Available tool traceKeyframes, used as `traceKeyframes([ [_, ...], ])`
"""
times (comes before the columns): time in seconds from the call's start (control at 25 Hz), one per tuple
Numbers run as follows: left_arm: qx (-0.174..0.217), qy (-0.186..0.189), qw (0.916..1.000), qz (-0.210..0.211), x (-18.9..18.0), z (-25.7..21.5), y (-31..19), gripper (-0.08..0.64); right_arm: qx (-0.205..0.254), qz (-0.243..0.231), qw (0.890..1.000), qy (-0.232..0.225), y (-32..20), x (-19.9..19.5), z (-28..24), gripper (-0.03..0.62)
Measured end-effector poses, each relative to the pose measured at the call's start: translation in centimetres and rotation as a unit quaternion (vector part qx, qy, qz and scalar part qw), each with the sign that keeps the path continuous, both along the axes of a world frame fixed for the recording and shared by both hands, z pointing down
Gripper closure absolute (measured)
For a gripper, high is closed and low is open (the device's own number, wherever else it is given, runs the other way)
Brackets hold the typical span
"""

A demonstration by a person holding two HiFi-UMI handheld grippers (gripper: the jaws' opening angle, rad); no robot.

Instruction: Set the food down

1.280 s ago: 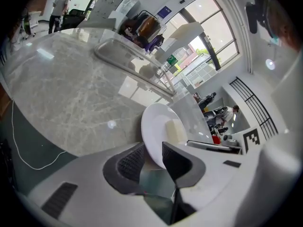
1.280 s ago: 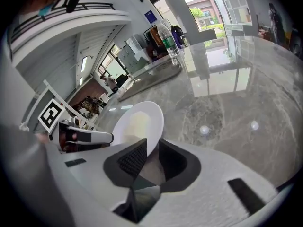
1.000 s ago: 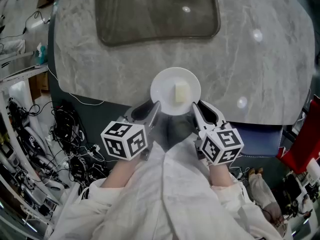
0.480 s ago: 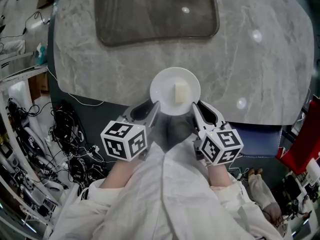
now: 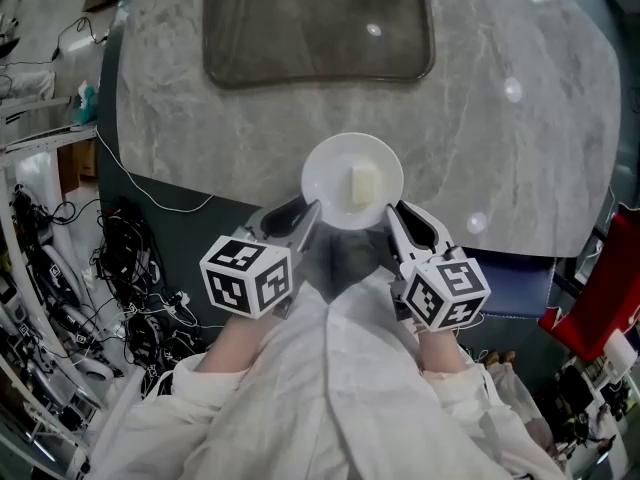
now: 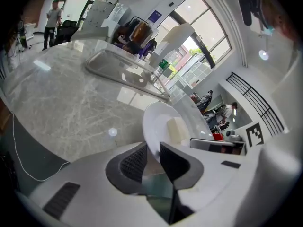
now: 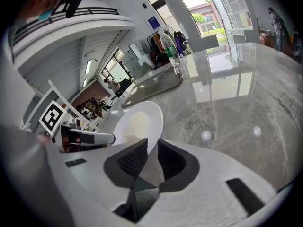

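Centre frame, the left gripper (image 5: 311, 214) and right gripper (image 5: 391, 214) each clamped the white plate (image 5: 326, 178) by its rim; a pale food block (image 5: 365, 183) lay on it, at the marble counter (image 5: 500, 138) edge.

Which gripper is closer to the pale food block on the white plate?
Right. The right gripper clamps the plate rim just beside the food block, which sits off-centre toward it; the left gripper clamps the rim's other side.

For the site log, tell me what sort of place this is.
Probably a robotics lab or workshop: tangled cables beside a marble table with a tray, and tall office windows.
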State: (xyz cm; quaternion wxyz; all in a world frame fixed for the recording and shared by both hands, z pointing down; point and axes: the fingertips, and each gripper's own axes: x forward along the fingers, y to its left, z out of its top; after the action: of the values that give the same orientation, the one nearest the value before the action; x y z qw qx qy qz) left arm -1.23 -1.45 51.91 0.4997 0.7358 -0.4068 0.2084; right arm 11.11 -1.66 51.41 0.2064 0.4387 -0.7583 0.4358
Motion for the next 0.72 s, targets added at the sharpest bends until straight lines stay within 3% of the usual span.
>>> traceKeyframes([
  [0.4, 0.035, 0.002, 0.9989, -0.031, 1.1, -2.2, 0.3, 0.474, 0.034, -0.029, 0.999, -0.004, -0.3, 1.1, -2.1, 0.534],
  [0.72, 0.056, 0.002, 0.9982, -0.021, 0.9, -3.5, 0.0, 0.474, 0.043, -0.039, 0.998, -0.003, -1.0, 0.8, -3.1, 0.535],
])
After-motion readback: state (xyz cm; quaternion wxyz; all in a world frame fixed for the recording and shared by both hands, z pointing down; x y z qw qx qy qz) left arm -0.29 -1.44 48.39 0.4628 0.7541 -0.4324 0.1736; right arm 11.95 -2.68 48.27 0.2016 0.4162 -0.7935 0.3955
